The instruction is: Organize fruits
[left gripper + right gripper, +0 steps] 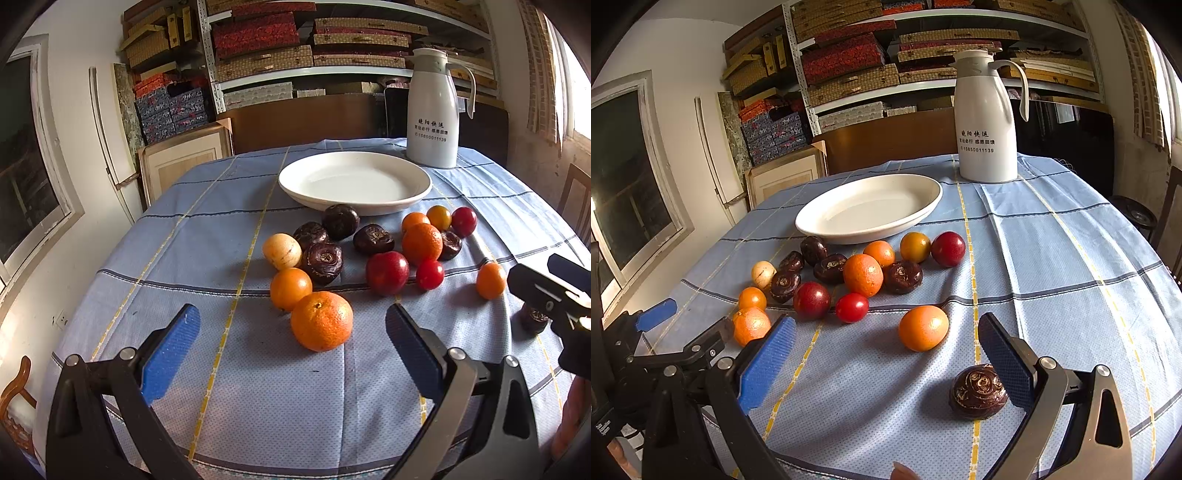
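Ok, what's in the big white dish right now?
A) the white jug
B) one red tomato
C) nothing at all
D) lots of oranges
C: the white dish shows only its bare inside in both views, while every fruit, like the big orange, lies on the tablecloth in front of it.

Left hand-held gripper (293,326) and right hand-held gripper (886,334), both wide apart, side by side.
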Action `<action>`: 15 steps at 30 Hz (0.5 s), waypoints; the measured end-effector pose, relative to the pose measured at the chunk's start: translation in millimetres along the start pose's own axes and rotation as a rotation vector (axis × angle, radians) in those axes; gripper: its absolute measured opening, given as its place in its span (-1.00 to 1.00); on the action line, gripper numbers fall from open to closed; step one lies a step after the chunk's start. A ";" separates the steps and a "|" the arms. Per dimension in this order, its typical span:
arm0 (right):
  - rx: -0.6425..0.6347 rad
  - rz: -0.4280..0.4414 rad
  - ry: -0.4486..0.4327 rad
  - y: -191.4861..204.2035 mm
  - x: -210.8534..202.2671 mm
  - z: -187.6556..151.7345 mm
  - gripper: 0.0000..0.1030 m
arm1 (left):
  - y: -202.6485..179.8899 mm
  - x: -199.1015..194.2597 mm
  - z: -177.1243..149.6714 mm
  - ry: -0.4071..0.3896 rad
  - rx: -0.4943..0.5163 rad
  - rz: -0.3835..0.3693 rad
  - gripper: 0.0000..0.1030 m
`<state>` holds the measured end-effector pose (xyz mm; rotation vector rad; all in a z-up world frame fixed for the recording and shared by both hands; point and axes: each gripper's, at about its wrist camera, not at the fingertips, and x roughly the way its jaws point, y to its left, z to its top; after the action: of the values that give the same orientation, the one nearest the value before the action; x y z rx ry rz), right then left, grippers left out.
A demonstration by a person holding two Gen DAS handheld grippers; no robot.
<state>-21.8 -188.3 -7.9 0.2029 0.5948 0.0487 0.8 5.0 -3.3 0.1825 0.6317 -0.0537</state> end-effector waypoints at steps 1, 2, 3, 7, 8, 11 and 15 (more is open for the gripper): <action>0.000 0.000 0.000 0.0 -0.1 -0.1 0.93 | 0.0 0.1 0.1 0.000 0.000 0.000 0.92; 0.002 0.001 0.002 -0.4 -0.2 0.4 0.93 | 0.0 0.1 0.1 0.000 0.000 -0.001 0.92; 0.002 0.002 0.002 -0.2 -0.3 0.3 0.93 | 0.0 0.1 0.1 0.000 0.000 -0.001 0.92; 0.005 0.002 0.007 -0.1 1.7 1.1 0.93 | 0.1 0.3 -0.1 0.000 0.000 0.000 0.92; 0.004 0.002 0.007 -0.1 1.7 1.1 0.93 | 0.5 0.5 -0.5 0.001 -0.001 0.000 0.92; 0.005 0.003 0.008 0.5 1.9 0.6 0.93 | 0.0 0.7 -0.2 0.002 0.000 0.000 0.92; 0.006 0.004 0.009 0.5 2.1 0.8 0.93 | 0.4 1.3 -0.9 0.003 0.000 0.000 0.92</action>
<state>-19.7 -187.7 -8.3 0.2094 0.6032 0.0513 1.4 5.5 -4.7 0.1822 0.6350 -0.0533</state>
